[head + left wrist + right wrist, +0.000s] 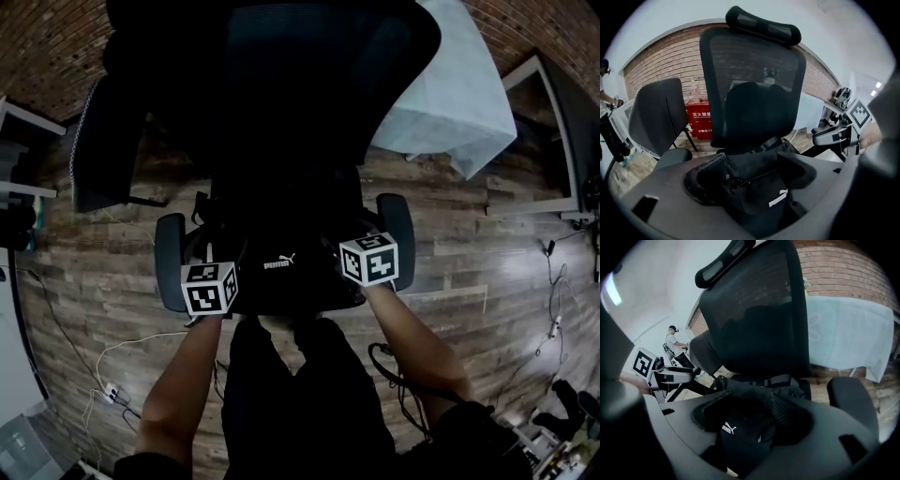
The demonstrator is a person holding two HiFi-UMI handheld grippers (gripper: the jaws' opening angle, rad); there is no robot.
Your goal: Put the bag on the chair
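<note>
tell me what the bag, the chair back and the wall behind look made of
Bag: looks like soft black woven fabric with a matte finish; it slumps in loose folds.
Chair back: black mesh, probably synthetic; the brick behind shows through it.
Wall: red brick, rough, with pale mortar lines.

The head view is dim, and the black chair (281,103) swallows detail. Both gripper views curve strongly toward dark rims, brightest toward 11 o'clock.
</note>
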